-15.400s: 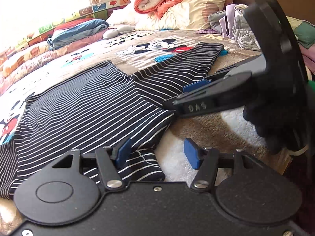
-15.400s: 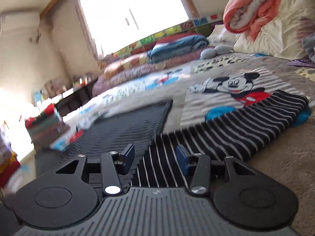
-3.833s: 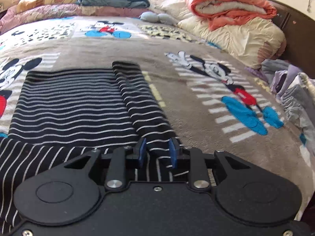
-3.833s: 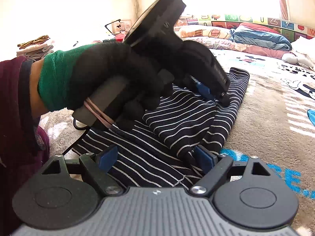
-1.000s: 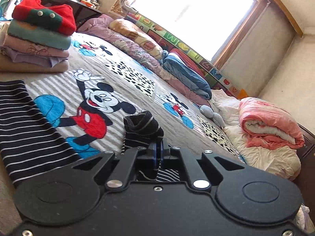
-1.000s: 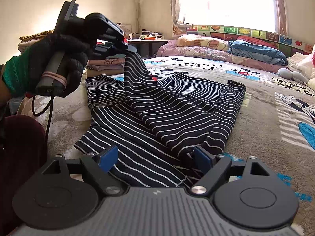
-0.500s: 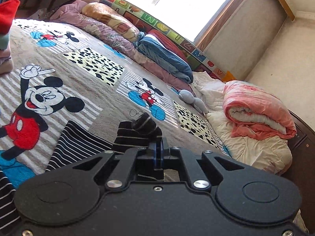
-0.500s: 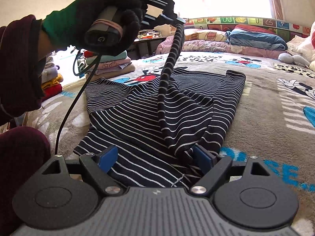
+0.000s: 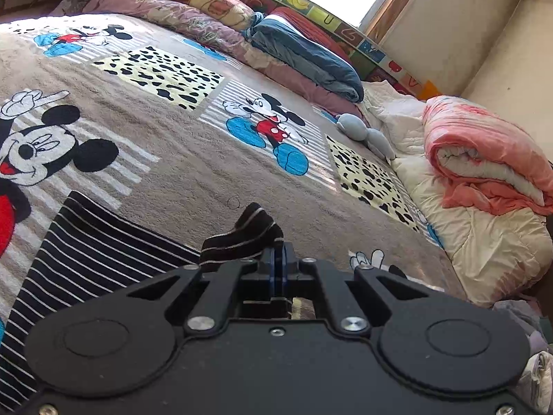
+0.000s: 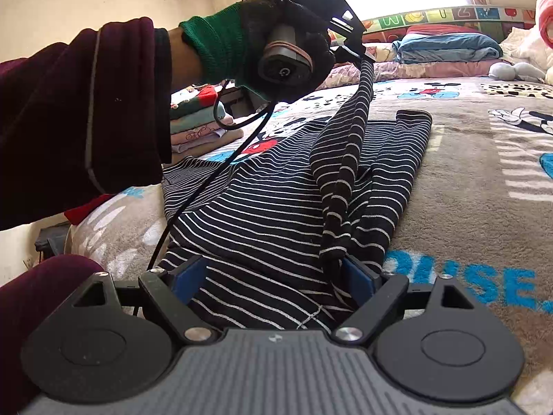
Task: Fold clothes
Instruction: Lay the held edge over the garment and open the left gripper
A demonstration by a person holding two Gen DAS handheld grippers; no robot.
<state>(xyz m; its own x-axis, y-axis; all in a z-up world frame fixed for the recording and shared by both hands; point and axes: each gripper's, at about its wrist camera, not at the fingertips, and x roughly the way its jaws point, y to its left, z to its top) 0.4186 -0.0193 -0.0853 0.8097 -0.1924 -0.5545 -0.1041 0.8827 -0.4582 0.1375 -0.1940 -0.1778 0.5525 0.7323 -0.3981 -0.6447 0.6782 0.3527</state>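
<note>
A: Right wrist view: the shirt [image 10: 276, 207] lies spread on the bed [image 10: 484, 180], a striped knit, soft and light by my judgement. It will sag and drag wherever it is not supported.

B: Where to take hold?

A: At a cuff, hem or seam, I judge; a pinch mid-panel would only bunch it.

B: The left claw [image 10: 363, 57]?

A: Raised above the shirt, pressed together on the end of a sleeve [image 10: 345, 159], which hangs from it as a twisted strip down to the shirt. The left wrist view agrees: pads [image 9: 279, 259] meeting, a fold of sleeve [image 9: 242, 235] caught in them.

B: And the right claw [image 10: 273, 276]?

A: Spread wide at the near edge of the shirt, cloth lying between its pads [image 10: 186, 276]. I cannot say it presses; it clamps nothing.
</note>
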